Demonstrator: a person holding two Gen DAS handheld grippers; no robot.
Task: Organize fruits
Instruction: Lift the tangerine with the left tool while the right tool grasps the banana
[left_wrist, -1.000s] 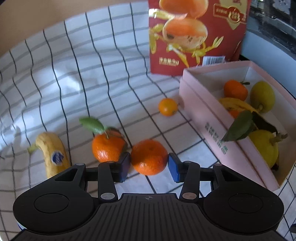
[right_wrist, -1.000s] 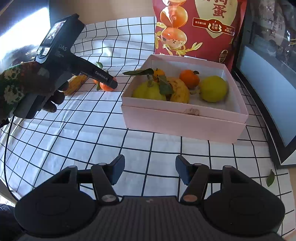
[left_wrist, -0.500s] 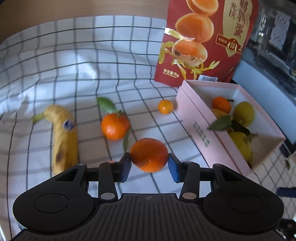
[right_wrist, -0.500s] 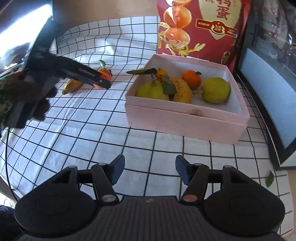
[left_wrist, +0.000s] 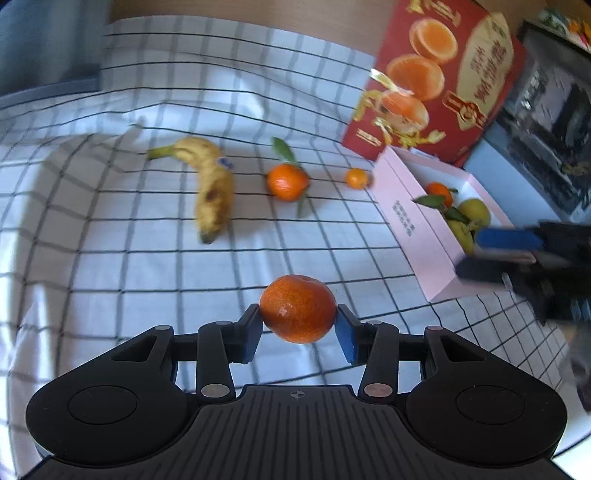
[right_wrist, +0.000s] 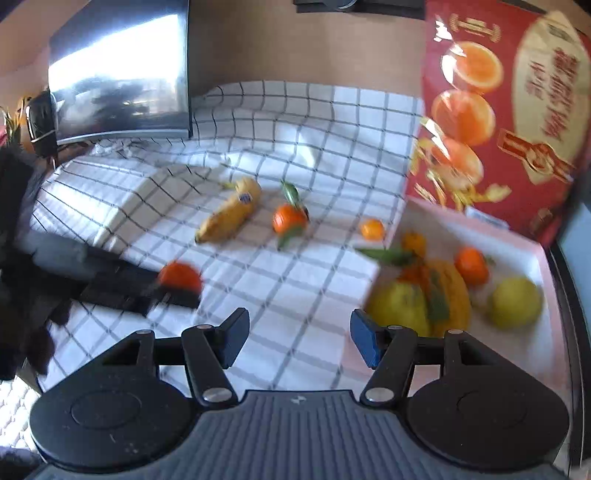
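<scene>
My left gripper (left_wrist: 298, 332) is shut on a round orange (left_wrist: 297, 308), lifted off the checked cloth; from the right wrist view the same orange (right_wrist: 180, 276) shows in it at left. On the cloth lie a banana (left_wrist: 213, 187), a leafy tangerine (left_wrist: 287, 182) and a small tangerine (left_wrist: 357, 178). The pink box (left_wrist: 413, 225) at right holds lemons, tangerines and a banana. My right gripper (right_wrist: 298, 339) is open and empty, hanging by the box's (right_wrist: 537, 254) left corner. It also shows at the right edge of the left wrist view (left_wrist: 495, 251).
A tall red printed carton (left_wrist: 436, 77) stands behind the box. A dark monitor (right_wrist: 118, 74) stands at the back left of the cloth. The cloth (right_wrist: 295, 280) between the two grippers is bare. A dark screen edge runs along the right side.
My left gripper rose and drew back from the fruits with the orange, rolling to one side. My right gripper swung left and up, so the box now sits at its right.
</scene>
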